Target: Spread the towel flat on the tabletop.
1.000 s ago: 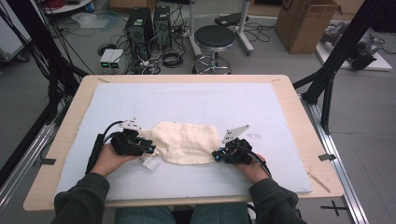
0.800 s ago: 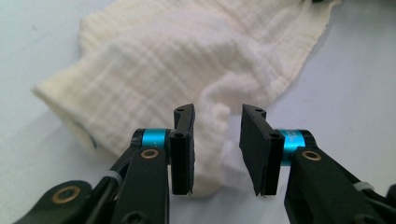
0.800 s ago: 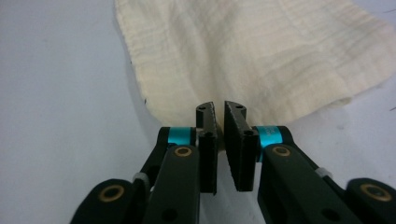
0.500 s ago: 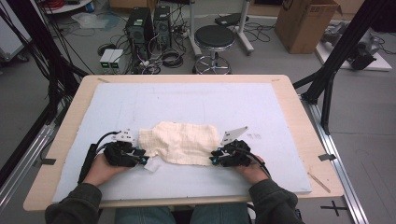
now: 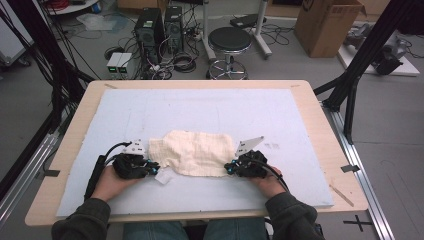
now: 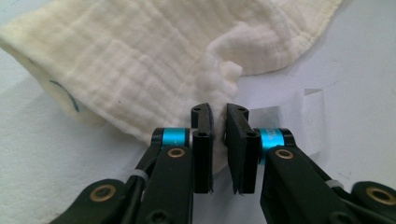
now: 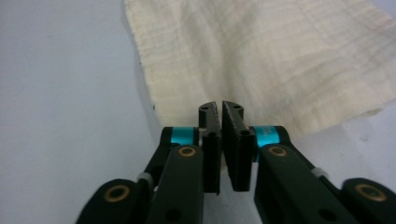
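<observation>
Cream cloth (image 5: 192,152), lower centre, is pinched at both ends by nearly closed left gripper (image 6: 218,122) and right gripper (image 7: 221,120); pull evenly, keeping it low.

No readable text, labels or numbers — cloth mark illegible

My right gripper (image 7: 220,112) sits low over the pale mat (image 7: 65,93), jaws pinched nearly together on the near edge of the cream, ribbed cloth (image 7: 261,56), which spreads away from me, creased toward the right
</observation>
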A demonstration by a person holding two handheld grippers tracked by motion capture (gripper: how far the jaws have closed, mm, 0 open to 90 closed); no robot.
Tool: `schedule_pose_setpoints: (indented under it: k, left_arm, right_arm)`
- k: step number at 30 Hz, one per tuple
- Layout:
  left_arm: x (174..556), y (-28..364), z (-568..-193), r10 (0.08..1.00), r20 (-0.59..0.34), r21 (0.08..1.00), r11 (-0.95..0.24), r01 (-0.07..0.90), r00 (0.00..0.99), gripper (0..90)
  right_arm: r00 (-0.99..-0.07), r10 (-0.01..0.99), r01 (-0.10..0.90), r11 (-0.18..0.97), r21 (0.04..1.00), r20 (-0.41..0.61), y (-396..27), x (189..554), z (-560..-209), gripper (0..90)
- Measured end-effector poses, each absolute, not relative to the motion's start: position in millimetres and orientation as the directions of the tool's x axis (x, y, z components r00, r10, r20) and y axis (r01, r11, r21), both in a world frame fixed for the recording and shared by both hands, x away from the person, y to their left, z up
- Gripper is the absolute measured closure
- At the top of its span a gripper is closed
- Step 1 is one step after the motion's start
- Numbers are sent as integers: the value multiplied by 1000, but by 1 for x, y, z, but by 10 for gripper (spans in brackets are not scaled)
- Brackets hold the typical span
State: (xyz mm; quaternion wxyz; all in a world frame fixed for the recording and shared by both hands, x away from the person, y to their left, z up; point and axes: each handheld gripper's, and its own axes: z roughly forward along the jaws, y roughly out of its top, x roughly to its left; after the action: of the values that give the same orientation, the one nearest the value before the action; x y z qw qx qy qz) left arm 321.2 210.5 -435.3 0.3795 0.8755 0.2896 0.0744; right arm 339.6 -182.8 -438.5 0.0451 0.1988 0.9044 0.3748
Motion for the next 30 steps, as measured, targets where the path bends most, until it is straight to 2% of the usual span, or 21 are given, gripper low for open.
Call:
schedule_pose_setpoints:
  k: [11, 15, 30]
  left_arm:
    - [314, 209, -430, 526, -74, 720, -559, 411, 847, 849]
    - [305, 211, -424, 497, -70, 736, -559, 381, 865, 848]
    - [263, 227, -418, 495, -69, 797, -495, 347, 866, 852]
  right_arm:
    - [-919, 387, 324, 631, 705, 76, -186, 338, -435, 880]
    - [-919, 385, 321, 614, 721, 82, -189, 334, -431, 880]
    - [-935, 348, 274, 597, 754, 64, -201, 307, -414, 880]
